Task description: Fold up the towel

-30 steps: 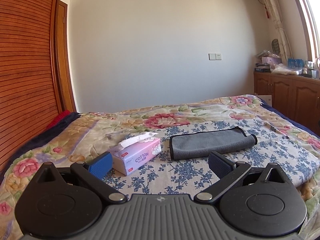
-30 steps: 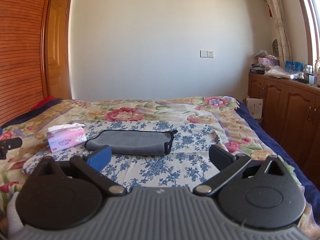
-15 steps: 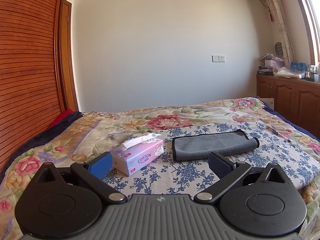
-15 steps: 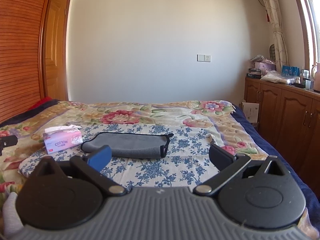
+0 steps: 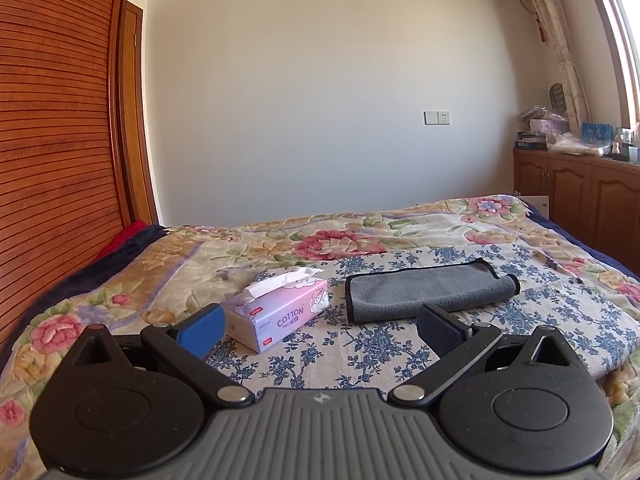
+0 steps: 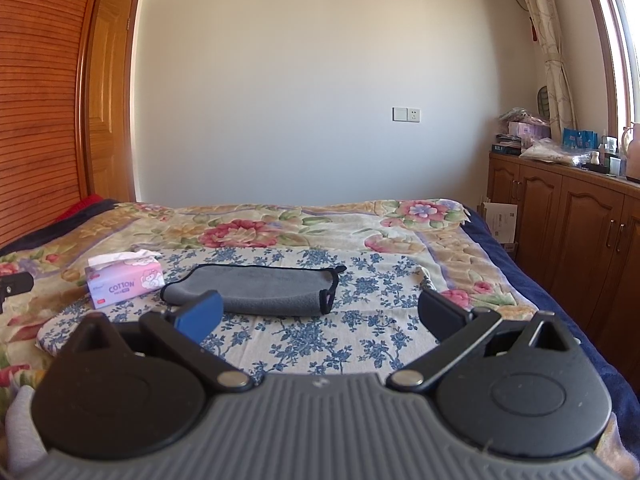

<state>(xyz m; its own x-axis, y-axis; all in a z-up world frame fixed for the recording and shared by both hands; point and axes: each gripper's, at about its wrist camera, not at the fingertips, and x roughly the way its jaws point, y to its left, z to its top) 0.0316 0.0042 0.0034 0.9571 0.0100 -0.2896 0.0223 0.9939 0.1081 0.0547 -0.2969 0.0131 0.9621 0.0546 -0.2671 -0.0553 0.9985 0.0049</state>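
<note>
Black plastic left hand-held gripper (image 5: 318, 326): released, blue-padded fingers spread wide, grasping nothing, hovering above the near part of the bed.
Black plastic right hand-held gripper (image 6: 320, 314): also released and empty, fingers wide apart, facing the same bed from further right.
Task item: grey microfibre towel with dark stitched edging (image 5: 428, 288), lying on a blue-flowered white sheet (image 5: 540, 320) beyond both grippers. It looks already doubled lengthwise into a long strip, with one end curled into a loose roll.
Handling, as a judgement: soft, light and limp; it will sag and drape when lifted, and the plush pile should grip the pads well. Best taken at the two corners of one short end, one gripper each, pinching all layers together so they do not slide apart.
Nearby: pink cardboard tissue box printed COTTON (image 5: 280, 312), white tissue poking out, just beside the towel's left end and likeliest to be bumped.
Underneath: floral quilt in cream, pink and green (image 6: 280, 220) covering the bed.
Further off: brown wooden cabinets (image 6: 560, 216) along the right wall, well apart.
</note>
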